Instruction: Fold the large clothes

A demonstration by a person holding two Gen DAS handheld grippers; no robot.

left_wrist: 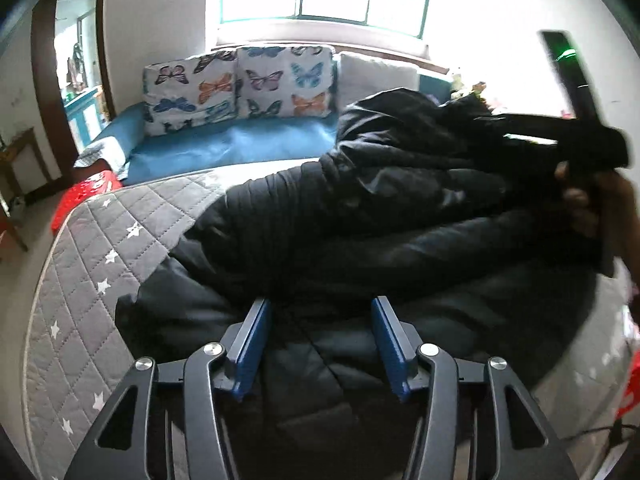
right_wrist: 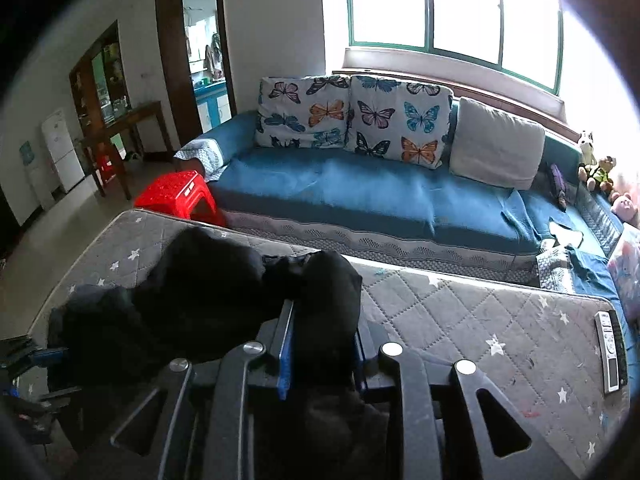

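Left wrist view: a black padded jacket (left_wrist: 360,216) is seen heaped across a grey quilted mattress (left_wrist: 92,264) printed with white stars. The left gripper (left_wrist: 322,340) is held just above the near part of the jacket, its blue-padded fingers (left_wrist: 254,344) standing apart with dark fabric showing below and between them; no pad is seen pressing on the cloth. On the right, the right gripper (left_wrist: 520,132) is seen blurred, with a raised fold of the jacket bunched at its tip, and a hand (left_wrist: 580,204) is seen on its handle. Beyond the mattress a blue sofa (left_wrist: 224,144) with butterfly cushions (left_wrist: 240,88) is seen under a bright window.

Right wrist view: the right gripper (right_wrist: 322,328) is seen clamped on a thick fold of the jacket (right_wrist: 208,292), the black cloth filling the gap between the blue pads and bulging past the tips. The rest of the jacket is piled to the left of the gripper on the mattress (right_wrist: 480,320), at its near-left part. The left gripper (right_wrist: 40,356) is partly visible at the left edge, beside the jacket. A remote control (right_wrist: 610,350) is seen lying on the right end of the mattress, well apart from the jacket. A red stool (right_wrist: 180,196) is seen between mattress and sofa (right_wrist: 360,192).
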